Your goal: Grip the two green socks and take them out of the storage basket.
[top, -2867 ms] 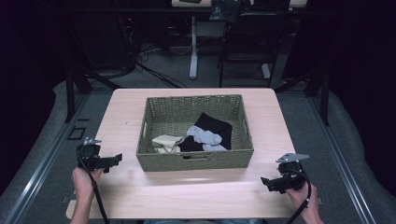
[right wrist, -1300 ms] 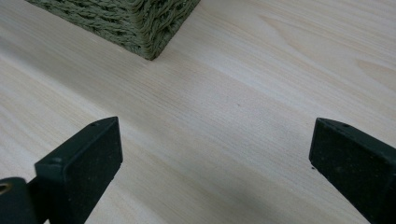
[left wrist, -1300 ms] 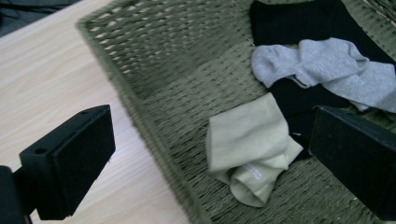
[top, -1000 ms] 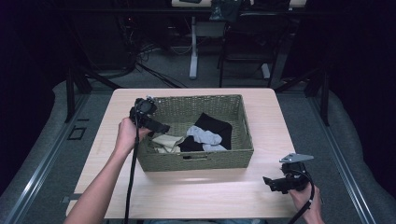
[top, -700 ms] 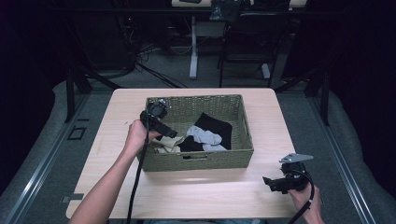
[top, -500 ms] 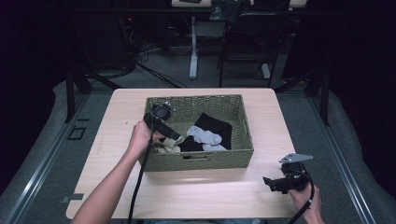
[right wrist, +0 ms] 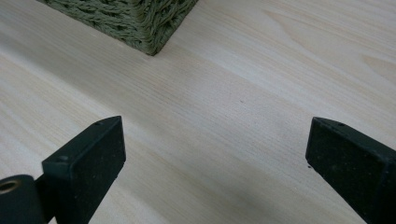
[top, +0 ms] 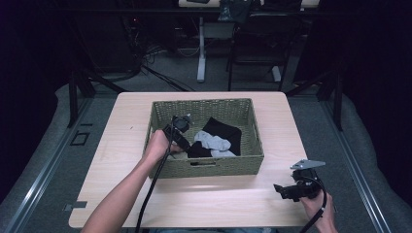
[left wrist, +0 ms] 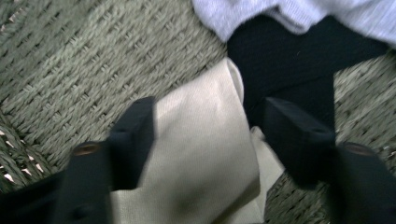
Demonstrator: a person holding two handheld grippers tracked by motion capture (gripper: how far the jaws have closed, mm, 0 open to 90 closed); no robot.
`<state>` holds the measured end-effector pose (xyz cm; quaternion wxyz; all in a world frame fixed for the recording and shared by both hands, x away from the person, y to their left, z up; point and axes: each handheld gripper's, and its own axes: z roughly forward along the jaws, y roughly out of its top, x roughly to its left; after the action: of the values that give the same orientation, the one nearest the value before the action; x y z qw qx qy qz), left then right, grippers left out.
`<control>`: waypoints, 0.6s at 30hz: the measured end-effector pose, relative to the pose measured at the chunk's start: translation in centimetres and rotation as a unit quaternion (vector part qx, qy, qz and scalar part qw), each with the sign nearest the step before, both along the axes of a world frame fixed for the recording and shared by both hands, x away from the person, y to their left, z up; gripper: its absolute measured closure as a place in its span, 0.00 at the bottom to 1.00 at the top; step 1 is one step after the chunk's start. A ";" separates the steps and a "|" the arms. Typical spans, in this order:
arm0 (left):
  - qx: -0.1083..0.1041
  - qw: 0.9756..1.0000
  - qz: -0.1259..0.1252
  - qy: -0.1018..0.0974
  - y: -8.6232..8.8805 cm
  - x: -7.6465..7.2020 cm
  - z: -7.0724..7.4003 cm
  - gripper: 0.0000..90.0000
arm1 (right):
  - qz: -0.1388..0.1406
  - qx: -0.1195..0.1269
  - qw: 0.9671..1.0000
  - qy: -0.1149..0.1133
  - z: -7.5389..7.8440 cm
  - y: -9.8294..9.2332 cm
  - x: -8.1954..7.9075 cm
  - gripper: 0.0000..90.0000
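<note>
A green woven basket (top: 204,167) stands mid-table holding a beige cloth (left wrist: 201,154), a black cloth (top: 226,130) and a pale grey sock (top: 211,141). My left gripper (top: 180,143) is down inside the basket's left part. In the left gripper view it (left wrist: 210,135) stands open, with the beige cloth lying between its jaws; the black cloth (left wrist: 285,74) is beside the right jaw and the grey sock (left wrist: 299,14) lies beyond. My right gripper (top: 282,189) rests low at the table's front right, open (right wrist: 215,135) over bare wood with nothing between its jaws.
The light wooden table (top: 126,145) has bare wood left, right and in front of the basket. The basket's front right corner (right wrist: 140,23) lies ahead of the right gripper. Chairs and a desk leg (top: 200,53) stand in the dark behind the table.
My left gripper went from the table's left edge up over the basket's rim and down onto the beige cloth. The right gripper has stayed put.
</note>
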<state>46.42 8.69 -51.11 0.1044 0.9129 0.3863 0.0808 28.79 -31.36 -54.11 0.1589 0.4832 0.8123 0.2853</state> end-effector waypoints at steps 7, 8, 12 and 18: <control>-0.009 1.000 -0.004 -0.005 0.4 0.1 0.4 0.88 | 0.000 0.003 1.000 -0.002 0.0 0.0 -0.1 0.05; -0.012 1.000 -0.004 -0.011 0.5 0.1 0.6 0.92 | 0.000 0.004 1.000 -0.003 0.1 0.0 -0.1 0.05; -0.036 0.999 -0.001 -0.028 1.0 -0.2 2.0 0.97 | -0.001 0.002 1.000 -0.003 0.1 -0.1 -0.1 0.05; -0.062 0.996 -0.003 -0.058 1.6 -0.8 4.1 0.98 | 0.002 0.001 1.000 -0.003 0.1 0.0 -0.1 0.06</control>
<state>45.58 10.27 -47.05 0.1836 0.8994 0.3814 0.1093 28.71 -31.41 -54.00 0.1605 0.4812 0.8122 0.2882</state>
